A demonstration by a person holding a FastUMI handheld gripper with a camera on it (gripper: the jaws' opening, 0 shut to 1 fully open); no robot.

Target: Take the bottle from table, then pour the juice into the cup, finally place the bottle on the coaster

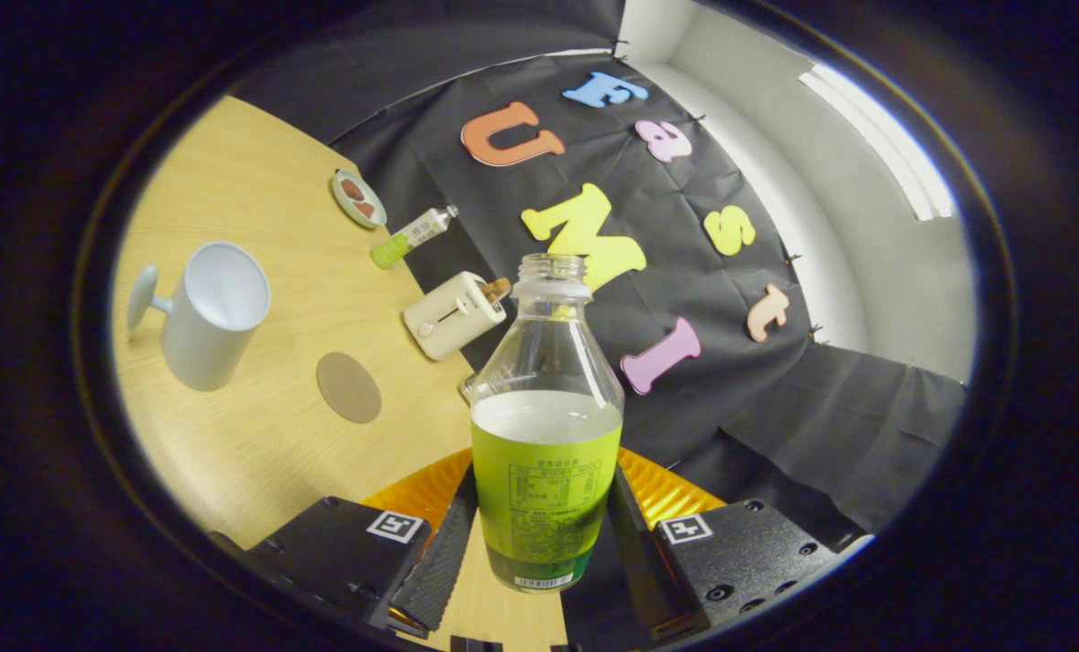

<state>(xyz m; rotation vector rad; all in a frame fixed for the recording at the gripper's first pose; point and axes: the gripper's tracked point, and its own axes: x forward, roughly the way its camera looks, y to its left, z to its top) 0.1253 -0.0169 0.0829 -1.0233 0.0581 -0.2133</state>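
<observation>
The tongs (544, 552) clamp the uncapped bottle (547, 426) between both fingers, with the cup (209, 317) and coaster (348, 387) beyond them on the table (259, 435).

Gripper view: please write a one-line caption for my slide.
Gripper shut on an uncapped bottle, tilted; white cup and brown coaster beyond on the table.

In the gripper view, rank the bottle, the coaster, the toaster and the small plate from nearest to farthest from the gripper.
1. Bottle: held between the fingers of the gripper, cap off, half full.
2. Coaster: flat on the table, ahead and to the left.
3. Toaster: beyond the coaster, near the table's far edge.
4. Small plate: farthest, past the small green bottle.
</observation>
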